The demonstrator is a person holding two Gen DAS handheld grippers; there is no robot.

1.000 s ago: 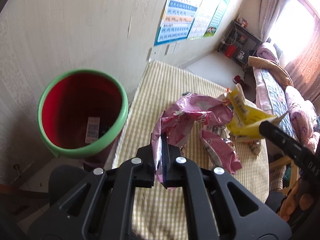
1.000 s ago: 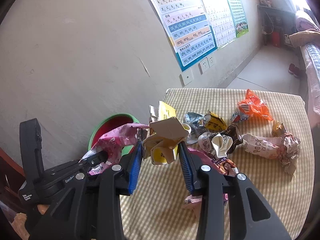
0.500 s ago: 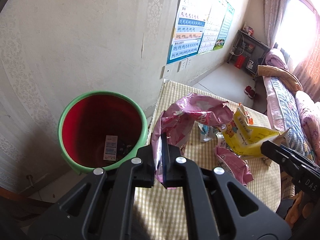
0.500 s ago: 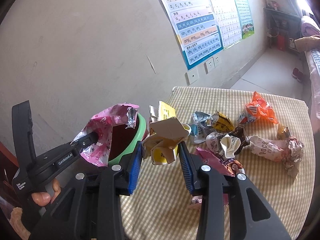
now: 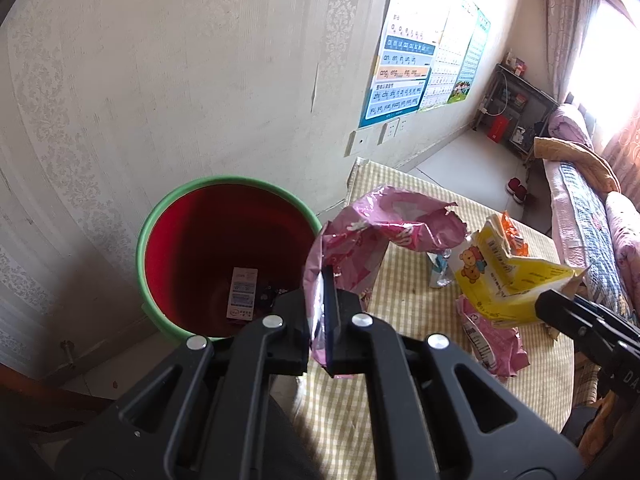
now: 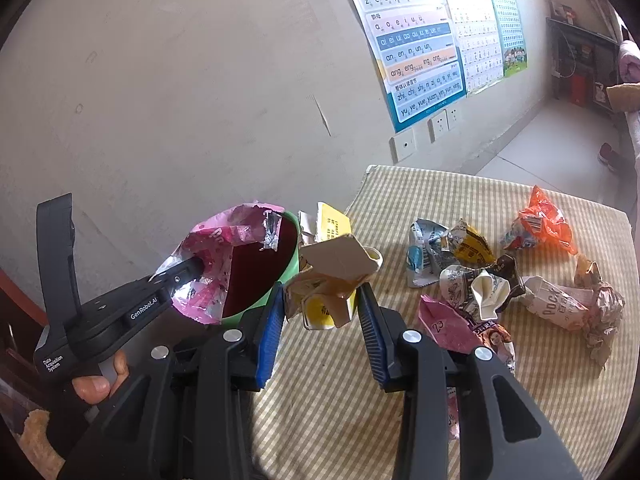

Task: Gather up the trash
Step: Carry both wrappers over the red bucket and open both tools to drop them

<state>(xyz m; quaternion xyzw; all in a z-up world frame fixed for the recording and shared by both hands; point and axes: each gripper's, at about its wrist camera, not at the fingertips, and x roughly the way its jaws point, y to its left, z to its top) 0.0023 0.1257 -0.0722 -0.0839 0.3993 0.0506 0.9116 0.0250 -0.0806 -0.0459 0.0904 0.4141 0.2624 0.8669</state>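
My left gripper (image 5: 325,304) is shut on a crumpled pink snack wrapper (image 5: 380,224), held beside the right rim of the red bin with a green rim (image 5: 160,220); in the right wrist view the wrapper (image 6: 216,256) hangs over the bin's mouth (image 6: 260,280). My right gripper (image 6: 322,316) is shut on a crumpled yellow and white carton (image 6: 332,272), held above the striped table (image 6: 344,400) next to the bin. The carton also shows in the left wrist view (image 5: 508,280).
Several wrappers lie on the table: an orange bag (image 6: 540,224), a blue-white one (image 6: 424,252), a white pack (image 6: 560,308) and a pink one (image 6: 452,324). The bin stands against the wall. A bed (image 5: 592,200) runs along the table's far side.
My left gripper has carried the pink wrapper left, from over the table to the bin's rim. The right gripper with the carton has moved closer to the bin.
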